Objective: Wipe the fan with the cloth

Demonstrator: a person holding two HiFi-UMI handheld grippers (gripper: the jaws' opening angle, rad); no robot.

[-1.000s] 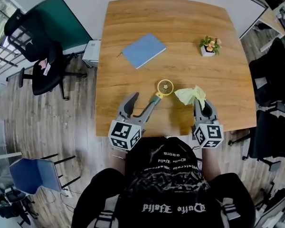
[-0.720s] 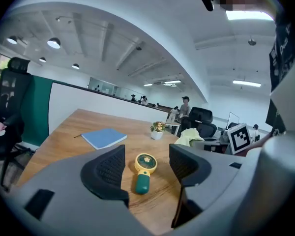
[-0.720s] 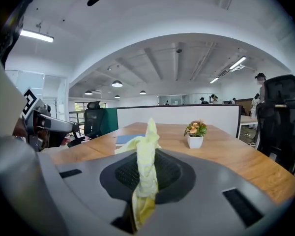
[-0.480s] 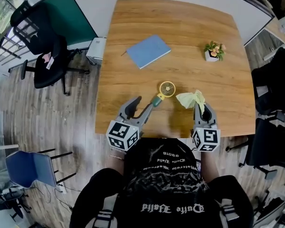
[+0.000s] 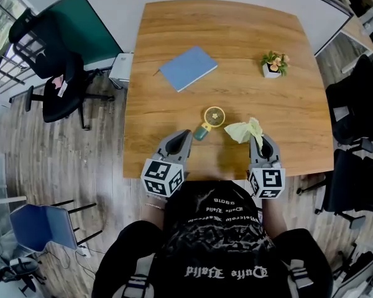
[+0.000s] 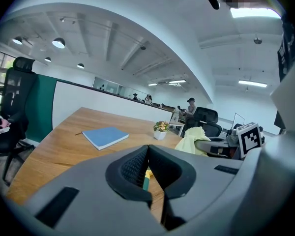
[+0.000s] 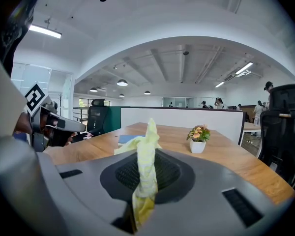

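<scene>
A small yellow fan (image 5: 214, 115) with a teal handle lies on the wooden table (image 5: 236, 30) in front of me. My left gripper (image 5: 186, 135) sits at the handle's near end. Its jaws have just been closing, and the teal handle (image 6: 145, 182) shows between the dark pads (image 6: 130, 168). My right gripper (image 5: 260, 139) stands just right of the fan, shut on a pale yellow-green cloth (image 5: 241, 130). The cloth (image 7: 146, 146) sticks up and forward out of the right gripper (image 7: 146, 167) as a twisted bunch.
A blue notebook (image 5: 188, 67) lies at the back left of the table and a small potted plant (image 5: 273, 62) at the back right. A black office chair (image 5: 50, 73) stands left of the table, and more dark chairs (image 5: 360, 104) stand at the right.
The left gripper's jaws, wide open around the fan's handle a second ago, have come together on it. The right gripper with the cloth has stayed put.
</scene>
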